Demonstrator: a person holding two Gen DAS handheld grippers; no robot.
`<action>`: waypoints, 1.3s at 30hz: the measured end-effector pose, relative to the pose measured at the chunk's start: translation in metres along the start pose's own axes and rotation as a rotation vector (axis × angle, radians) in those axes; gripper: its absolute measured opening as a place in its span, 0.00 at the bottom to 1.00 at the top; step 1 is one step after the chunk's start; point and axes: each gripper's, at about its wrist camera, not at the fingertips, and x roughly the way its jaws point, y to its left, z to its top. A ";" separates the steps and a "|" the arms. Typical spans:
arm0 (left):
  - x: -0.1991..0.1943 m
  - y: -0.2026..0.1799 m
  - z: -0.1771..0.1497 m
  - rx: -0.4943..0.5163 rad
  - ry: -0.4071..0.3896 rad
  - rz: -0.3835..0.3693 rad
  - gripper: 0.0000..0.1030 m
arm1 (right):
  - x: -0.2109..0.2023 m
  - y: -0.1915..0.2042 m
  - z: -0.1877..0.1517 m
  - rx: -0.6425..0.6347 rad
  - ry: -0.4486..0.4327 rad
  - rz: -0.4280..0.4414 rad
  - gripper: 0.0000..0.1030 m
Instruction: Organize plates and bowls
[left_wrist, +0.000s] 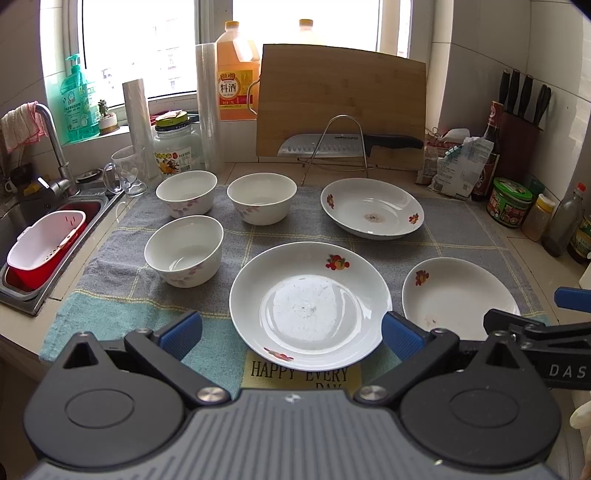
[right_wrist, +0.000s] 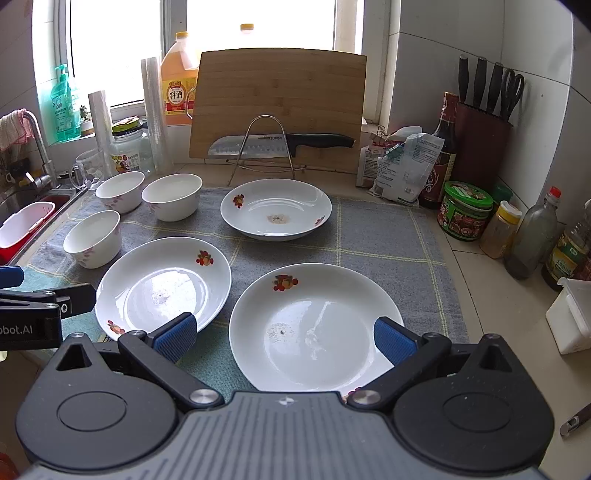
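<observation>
Kitchen counter under a bright window, a checked cloth (left_wrist: 461, 236) spread on it to cushion the crockery. Your left gripper (left_wrist: 291, 334) is wide open and empty, jaws straddling the near plate (left_wrist: 310, 306); your right gripper (right_wrist: 284, 339) is the same over the right plate (right_wrist: 314, 325) (each lined up, I'd judge, for a rim pick). Farther out, a third plate (right_wrist: 277, 210) sits at 12 o'clock and three bowls (left_wrist: 184, 251) cluster at 10 o'clock, all apart, nothing stacked yet.
</observation>
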 end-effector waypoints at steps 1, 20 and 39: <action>0.001 0.000 0.000 -0.005 0.006 0.004 0.99 | 0.000 -0.002 -0.001 -0.003 -0.003 0.004 1.00; 0.015 -0.005 -0.014 -0.018 0.063 -0.014 0.99 | 0.034 -0.043 -0.063 -0.021 0.075 0.035 1.00; 0.028 -0.013 -0.019 0.003 0.119 0.013 0.99 | 0.097 -0.049 -0.080 -0.066 0.080 0.060 1.00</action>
